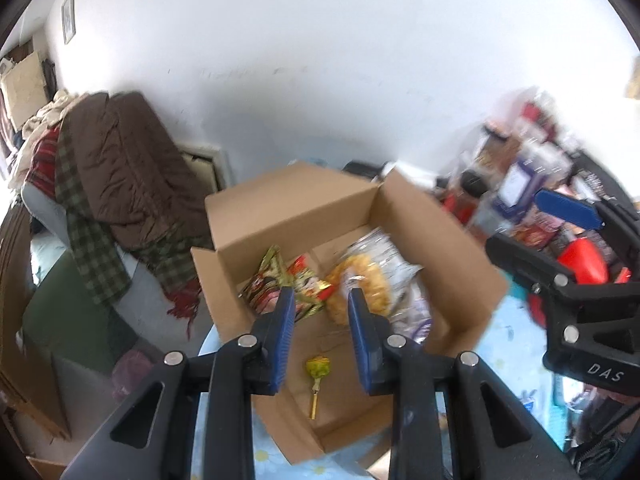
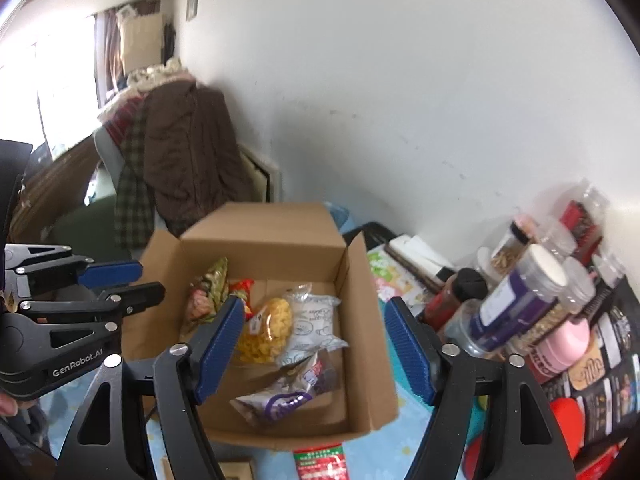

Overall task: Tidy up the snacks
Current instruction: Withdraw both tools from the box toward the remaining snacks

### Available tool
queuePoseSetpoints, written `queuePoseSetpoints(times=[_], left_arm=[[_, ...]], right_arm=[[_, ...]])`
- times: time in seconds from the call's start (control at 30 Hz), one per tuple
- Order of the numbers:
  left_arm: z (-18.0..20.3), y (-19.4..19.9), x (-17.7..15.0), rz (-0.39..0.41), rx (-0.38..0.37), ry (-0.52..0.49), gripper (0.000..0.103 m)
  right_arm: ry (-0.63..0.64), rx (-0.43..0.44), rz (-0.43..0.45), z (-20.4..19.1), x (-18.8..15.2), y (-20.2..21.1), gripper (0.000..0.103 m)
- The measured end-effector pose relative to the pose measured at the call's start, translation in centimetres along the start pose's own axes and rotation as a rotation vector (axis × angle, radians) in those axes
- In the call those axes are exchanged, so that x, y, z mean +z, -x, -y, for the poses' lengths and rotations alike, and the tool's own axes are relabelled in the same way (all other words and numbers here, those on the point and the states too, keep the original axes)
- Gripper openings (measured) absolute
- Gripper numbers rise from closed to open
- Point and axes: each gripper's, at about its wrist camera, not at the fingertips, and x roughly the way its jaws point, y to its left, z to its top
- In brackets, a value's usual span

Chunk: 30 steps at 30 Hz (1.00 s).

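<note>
An open cardboard box (image 1: 296, 208) (image 2: 264, 228) stands on the light blue table. In it lie a yellow snack bag (image 1: 362, 280) (image 2: 268, 328), red and green packets (image 1: 280, 280) (image 2: 208, 288), a white packet (image 2: 316, 320), a purple packet (image 2: 288, 396) and a lollipop (image 1: 317, 372). My left gripper (image 1: 322, 336) is open and empty above the box's near side. My right gripper (image 2: 316, 352) is open wide and empty above the box; it also shows in the left wrist view (image 1: 532, 232).
Jars, bottles and snack packs (image 2: 540, 300) crowd the table to the right of the box. A red packet (image 2: 320, 460) lies in front of the box. A chair draped with a brown coat (image 1: 120, 172) stands to the left by the white wall.
</note>
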Motion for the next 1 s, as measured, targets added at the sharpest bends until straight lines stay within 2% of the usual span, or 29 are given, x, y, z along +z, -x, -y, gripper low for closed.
queuePoseSetpoints(times=[0.37, 0.63, 0.87, 1.0], left_arm=[[1.6, 7.6, -1.1, 0.163, -0.046, -0.031, 0.027], [3.2, 12.0, -3.6, 0.270, -0.090, -0.088, 0.027], [4.1, 14.4, -6.3, 0.305, -0.128, -0.113, 0.027], [4.7, 15.0, -8.1, 0.296, -0.157, -0.137, 0.027]], right_arm=[[-0.045, 0.011, 0.162, 0.4, -1.7, 8.2, 0.083], [-0.081, 0.041, 0.216, 0.1, -4.1, 12.6, 0.086], [-0.084, 0.041, 0.251, -0.9, -7.1, 15.6, 0.090], [-0.079, 0.021, 0.248, -1.6, -8.9, 16.4, 0.091]])
